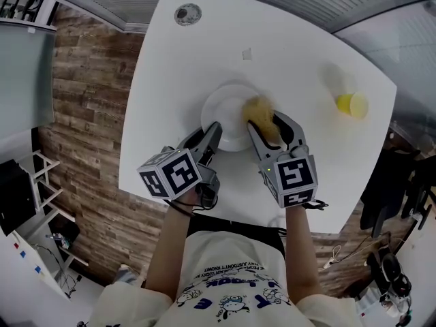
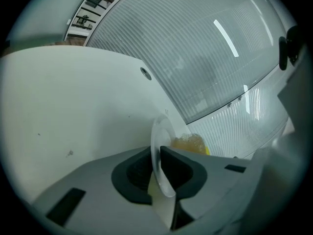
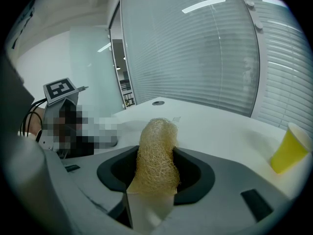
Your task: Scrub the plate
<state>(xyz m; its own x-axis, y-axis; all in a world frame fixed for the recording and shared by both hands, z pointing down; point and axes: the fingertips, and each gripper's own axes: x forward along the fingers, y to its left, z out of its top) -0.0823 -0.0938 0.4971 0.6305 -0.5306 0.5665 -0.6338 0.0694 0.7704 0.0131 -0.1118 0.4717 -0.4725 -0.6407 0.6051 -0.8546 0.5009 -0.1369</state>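
White plate (image 1: 226, 114) at middle of surface (image 1: 293, 53). Left gripper (image 1: 215, 129): jaws clamped on plate's near-left rim. Right gripper (image 1: 274, 122): jaws clamped on tan fibrous scrubber (image 1: 259, 109), which sits over plate's right part. Yellow cup (image 1: 352, 105) well apart, right.

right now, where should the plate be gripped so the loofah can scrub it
Probably by its thin rim on the near left edge, coming in from the person's side. The plate is wide and shallow, so only the rim fits between jaws; the left gripper pinches it there, leaving the face free for the loofah scrubber in the right gripper.
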